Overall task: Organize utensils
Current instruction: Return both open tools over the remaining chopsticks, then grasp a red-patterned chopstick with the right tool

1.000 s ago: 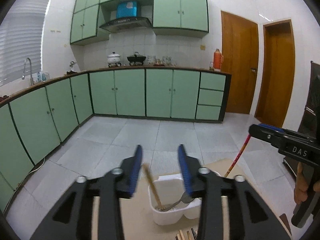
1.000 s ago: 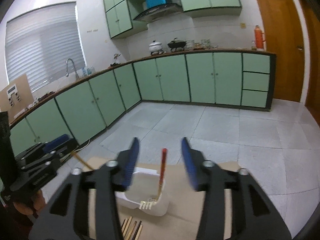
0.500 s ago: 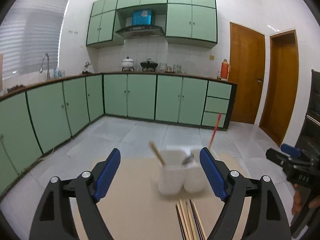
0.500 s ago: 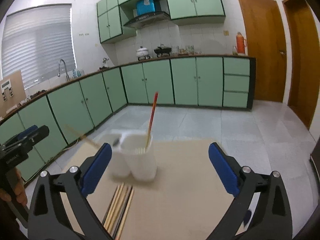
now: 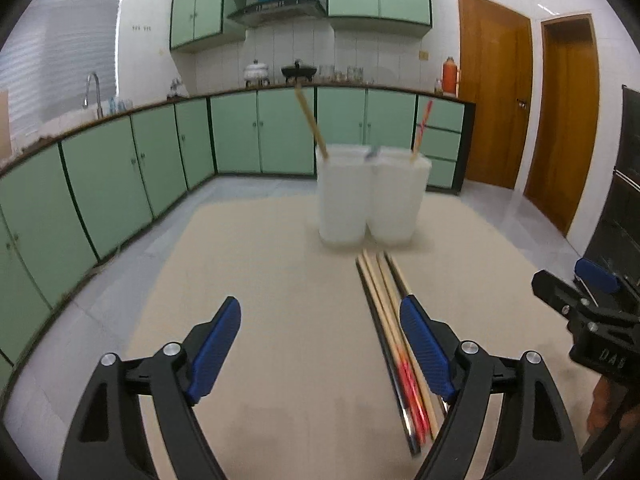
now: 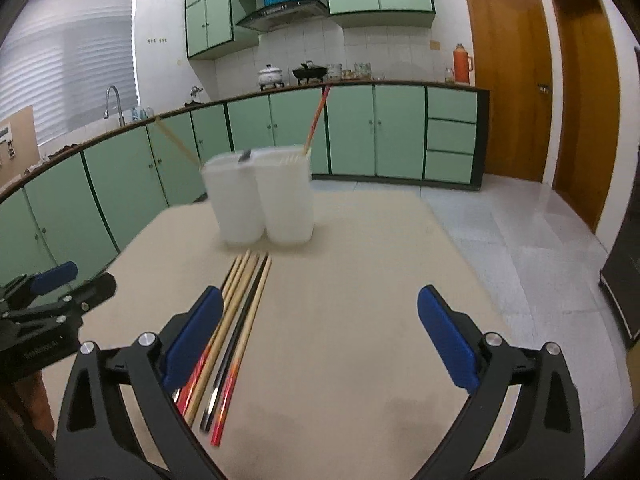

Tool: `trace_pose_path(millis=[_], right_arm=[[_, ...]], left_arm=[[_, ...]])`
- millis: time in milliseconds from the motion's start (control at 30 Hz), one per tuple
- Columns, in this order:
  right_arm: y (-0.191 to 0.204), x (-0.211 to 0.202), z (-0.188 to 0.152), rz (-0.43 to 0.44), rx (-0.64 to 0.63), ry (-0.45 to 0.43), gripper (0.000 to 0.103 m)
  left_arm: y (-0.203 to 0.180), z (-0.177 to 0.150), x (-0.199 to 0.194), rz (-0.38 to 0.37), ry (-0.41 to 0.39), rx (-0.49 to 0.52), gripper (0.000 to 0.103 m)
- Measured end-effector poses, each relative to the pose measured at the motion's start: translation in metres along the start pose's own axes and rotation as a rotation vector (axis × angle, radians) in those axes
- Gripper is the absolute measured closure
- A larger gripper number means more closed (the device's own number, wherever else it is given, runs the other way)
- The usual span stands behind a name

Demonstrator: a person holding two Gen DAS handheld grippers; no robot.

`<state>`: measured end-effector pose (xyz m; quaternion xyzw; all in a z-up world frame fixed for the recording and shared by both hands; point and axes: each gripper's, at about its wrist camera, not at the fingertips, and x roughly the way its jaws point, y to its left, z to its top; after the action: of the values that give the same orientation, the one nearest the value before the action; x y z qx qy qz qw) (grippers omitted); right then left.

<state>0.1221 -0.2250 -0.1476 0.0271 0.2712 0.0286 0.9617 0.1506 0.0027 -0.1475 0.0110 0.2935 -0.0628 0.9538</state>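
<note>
Chopsticks (image 5: 394, 332) lie loose on the desk (image 5: 280, 280) before the white holder (image 5: 370, 196); we have just let go 2 utensils there, both grippers' fingers (image 5: 218, 344) now wide and empty, so we judge more remain.

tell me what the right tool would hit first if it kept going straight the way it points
Likely the bare table. The open right tool has nothing between its fingers; the chopsticks lie by its left finger. Depth is unclear.
</note>
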Motion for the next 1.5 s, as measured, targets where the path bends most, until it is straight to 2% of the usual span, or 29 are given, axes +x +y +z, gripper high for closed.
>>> trace_pose_path(millis=[167, 200, 300, 433, 667, 933, 1100, 1267, 1333, 1367, 1500], right_arm=[[0.013, -0.003, -0.036, 0.009, -0.008, 0.059, 0.009], [0.016, -0.003, -0.041, 0.011, -0.018, 0.071, 0.011], [0.027, 0.002, -0.056, 0.035, -0.048, 0.136, 0.029], [0.036, 0.005, -0.067, 0.035, -0.069, 0.161, 0.034], [0.050, 0.004, -0.072, 0.032, -0.101, 0.181, 0.045], [0.065, 0.007, -0.079, 0.014, -0.131, 0.190, 0.063], [0.072, 0.009, -0.079, 0.001, -0.159, 0.180, 0.068], [0.076, 0.010, -0.081, 0.005, -0.185, 0.175, 0.083], [0.076, 0.010, -0.081, 0.012, -0.186, 0.178, 0.094], [0.076, 0.011, -0.081, 0.017, -0.184, 0.181, 0.096], [0.073, 0.010, -0.081, 0.036, -0.172, 0.187, 0.097]], left_arm=[[-0.004, -0.028, -0.006, 0.006, 0.024, 0.034, 0.023], [-0.004, -0.033, -0.007, 0.016, 0.029, 0.046, 0.023], [-0.003, -0.041, -0.008, 0.028, 0.047, 0.041, 0.023], [0.002, -0.054, -0.007, 0.042, 0.068, 0.036, 0.023], [0.007, -0.063, -0.009, 0.039, 0.082, 0.027, 0.023], [0.015, -0.065, -0.009, 0.031, 0.076, -0.002, 0.023], [0.020, -0.066, -0.009, 0.027, 0.073, -0.023, 0.023], [0.022, -0.065, -0.008, 0.024, 0.072, -0.033, 0.023], [0.022, -0.065, -0.008, 0.023, 0.071, -0.030, 0.023], [0.022, -0.065, -0.009, 0.021, 0.071, -0.028, 0.023], [0.017, -0.065, -0.010, 0.014, 0.073, -0.013, 0.023]])
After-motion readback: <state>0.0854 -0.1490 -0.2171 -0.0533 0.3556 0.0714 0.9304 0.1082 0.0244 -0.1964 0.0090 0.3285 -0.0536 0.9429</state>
